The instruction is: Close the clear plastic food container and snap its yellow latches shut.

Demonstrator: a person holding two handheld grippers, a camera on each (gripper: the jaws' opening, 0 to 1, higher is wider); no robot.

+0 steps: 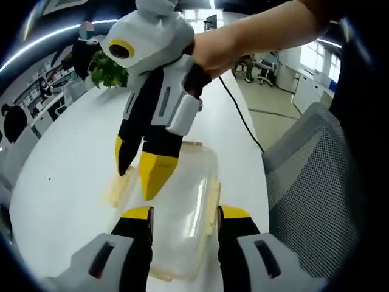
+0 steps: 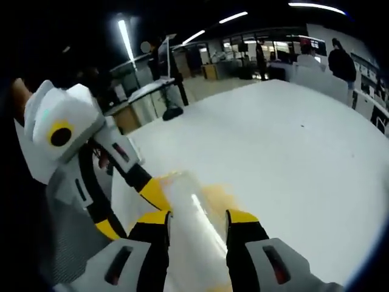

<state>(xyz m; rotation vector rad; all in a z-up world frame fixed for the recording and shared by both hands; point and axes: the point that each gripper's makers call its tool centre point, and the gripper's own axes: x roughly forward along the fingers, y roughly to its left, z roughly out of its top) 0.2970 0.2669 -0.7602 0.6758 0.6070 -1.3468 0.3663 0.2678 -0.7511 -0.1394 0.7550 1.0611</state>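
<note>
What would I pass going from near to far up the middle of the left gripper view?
Left gripper → clear food container on the white table → right gripper reaching down over it → green plant → office area behind.

A long white table (image 1: 73, 164) carries a clear plastic food container (image 1: 182, 207) between the left gripper's (image 1: 184, 220) jaws; a green plant (image 1: 109, 72) stands beyond.

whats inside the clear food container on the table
Nothing shows through the clear food container: its lid looks down and only the white table shows pale through the plastic. The right hand-held gripper covers the far left corner, and the left hand-held gripper straddles the near end.
</note>
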